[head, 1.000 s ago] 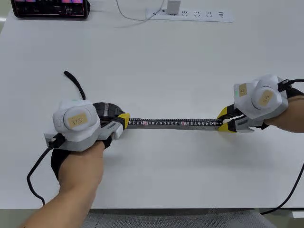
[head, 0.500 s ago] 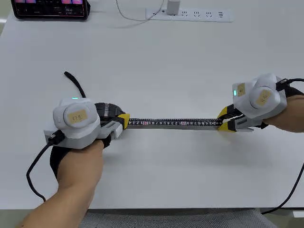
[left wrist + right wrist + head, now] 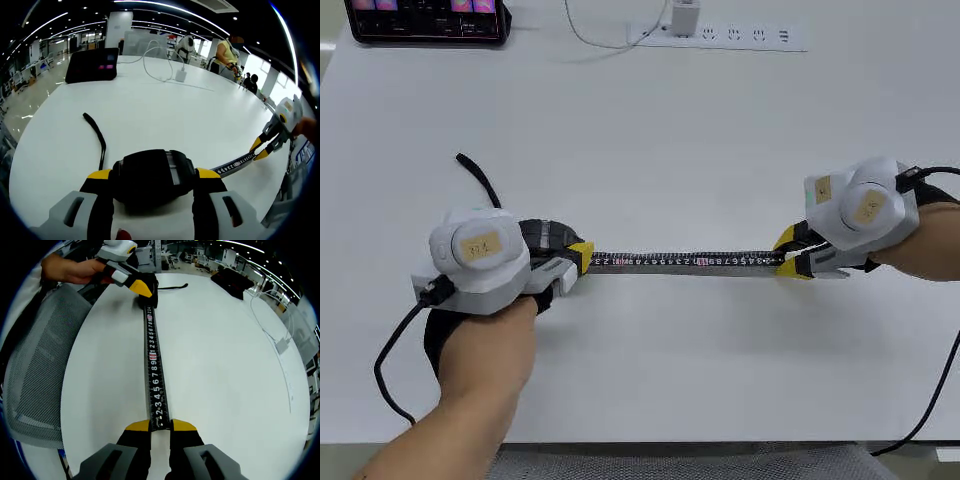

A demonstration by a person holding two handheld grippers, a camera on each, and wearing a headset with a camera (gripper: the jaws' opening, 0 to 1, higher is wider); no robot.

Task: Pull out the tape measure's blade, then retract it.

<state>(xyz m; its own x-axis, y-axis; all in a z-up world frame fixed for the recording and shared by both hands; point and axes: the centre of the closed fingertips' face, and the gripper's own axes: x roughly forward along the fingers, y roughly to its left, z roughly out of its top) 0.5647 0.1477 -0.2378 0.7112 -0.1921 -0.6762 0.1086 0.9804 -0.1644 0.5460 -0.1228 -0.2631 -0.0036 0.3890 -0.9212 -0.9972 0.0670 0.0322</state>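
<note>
White table (image 3: pixel 670 150), head view, read left to right. A black wrist strap (image 3: pixel 478 175) lies loose on the table behind the left hand (image 3: pixel 485 345), curving away from the tape measure (image 3: pixel 546 237). The left gripper (image 3: pixel 566 263) sits low on the table near the left edge, its yellow-tipped jaws clamped on the tape measure's black case, one on each side. The left gripper view confirms this: the tape measure (image 3: pixel 152 175) fills the gap between the two jaws and rests on the table, with the strap (image 3: pixel 97 135) trailing off beyond it. The blade (image 3: pixel 685 260) is drawn out of the case and runs straight to the right, just above or on the table, cannot tell which, numbers facing up. At its far end the right gripper (image 3: pixel 790 256) has its jaws pressed together on the blade's tip. The right gripper view shows the blade (image 3: pixel 153 365) running from that pinch away to the left gripper (image 3: pixel 137 285), the low numbers nearest the right gripper (image 3: pixel 160 426). Both grippers are well apart, with the blade spanning between them. At the table's far edge are a dark screen (image 3: pixel 425 15) to the left and a white power strip (image 3: pixel 720 32) to the right.
</note>
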